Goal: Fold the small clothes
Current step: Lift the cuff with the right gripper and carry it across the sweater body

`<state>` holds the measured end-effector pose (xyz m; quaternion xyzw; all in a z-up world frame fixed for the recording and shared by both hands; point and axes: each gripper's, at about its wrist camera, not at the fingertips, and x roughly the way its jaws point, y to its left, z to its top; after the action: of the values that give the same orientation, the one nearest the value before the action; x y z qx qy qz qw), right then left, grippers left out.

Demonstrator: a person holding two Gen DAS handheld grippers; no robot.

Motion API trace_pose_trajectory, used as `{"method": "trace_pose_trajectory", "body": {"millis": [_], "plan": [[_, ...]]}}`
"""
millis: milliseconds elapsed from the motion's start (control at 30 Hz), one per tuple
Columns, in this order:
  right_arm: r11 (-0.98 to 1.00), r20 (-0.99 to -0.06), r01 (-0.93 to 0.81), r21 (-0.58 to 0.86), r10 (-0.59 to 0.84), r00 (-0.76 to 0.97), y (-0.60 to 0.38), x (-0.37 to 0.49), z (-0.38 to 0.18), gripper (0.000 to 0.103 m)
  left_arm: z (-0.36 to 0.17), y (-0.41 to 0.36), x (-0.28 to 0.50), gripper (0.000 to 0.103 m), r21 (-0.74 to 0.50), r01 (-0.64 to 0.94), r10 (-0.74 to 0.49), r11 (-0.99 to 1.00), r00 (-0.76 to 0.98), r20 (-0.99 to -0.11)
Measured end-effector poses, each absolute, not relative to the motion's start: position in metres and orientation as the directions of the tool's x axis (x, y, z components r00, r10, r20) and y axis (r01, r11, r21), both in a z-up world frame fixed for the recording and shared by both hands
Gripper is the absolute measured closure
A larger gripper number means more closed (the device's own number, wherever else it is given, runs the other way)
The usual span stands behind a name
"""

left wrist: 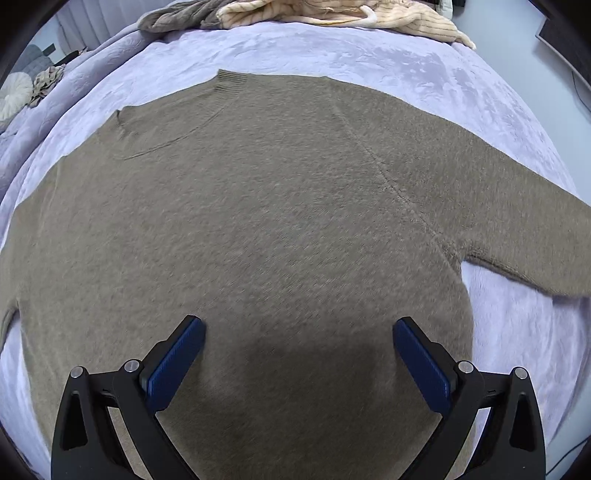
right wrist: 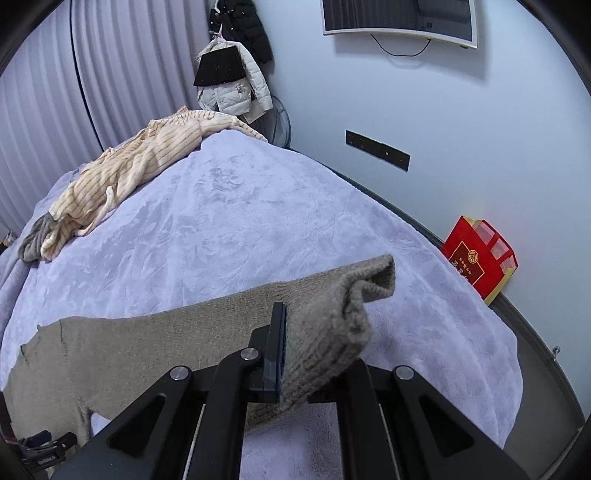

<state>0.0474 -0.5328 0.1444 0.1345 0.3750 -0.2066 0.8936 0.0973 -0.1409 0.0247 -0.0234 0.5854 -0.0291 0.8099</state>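
Observation:
A brown knit sweater (left wrist: 258,221) lies spread flat on the lavender bed cover (left wrist: 369,51), collar to the far left, one sleeve running off to the right. My left gripper (left wrist: 297,332) is open and empty, hovering over the sweater's lower body. My right gripper (right wrist: 314,332) is shut on the sweater's sleeve (right wrist: 332,314) near the cuff and holds it lifted off the bed cover (right wrist: 221,221); the cuff droops over the right finger and hides it. The left gripper also shows at the lower left of the right wrist view (right wrist: 40,450).
A cream striped garment (right wrist: 140,166) and a grey one (right wrist: 33,240) lie heaped at the far edge of the bed; they also show in the left wrist view (left wrist: 332,14). A red bag (right wrist: 476,258) stands by the wall beyond the bed's right edge. Coats (right wrist: 232,81) hang in the corner.

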Motion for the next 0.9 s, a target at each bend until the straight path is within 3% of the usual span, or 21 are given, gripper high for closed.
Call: {"method": "trace_pose_trajectory", "body": {"millis": [433, 900], "plan": [[0.934, -0.665, 0.356, 0.036, -0.243, 0.706, -0.424, 0.065, 0.186, 0.097, 0.072, -0.068, 0.070, 0.000, -0.097, -0.021, -0.080, 0.995, 0.410, -0.908], [0.988, -0.639, 0.148, -0.034, -0.136, 0.757, -0.261, 0.094, 0.200, 0.097, 0.055, 0.028, 0.053, 0.000, -0.139, -0.166, -0.060, 0.976, 0.410, -0.910]]}}
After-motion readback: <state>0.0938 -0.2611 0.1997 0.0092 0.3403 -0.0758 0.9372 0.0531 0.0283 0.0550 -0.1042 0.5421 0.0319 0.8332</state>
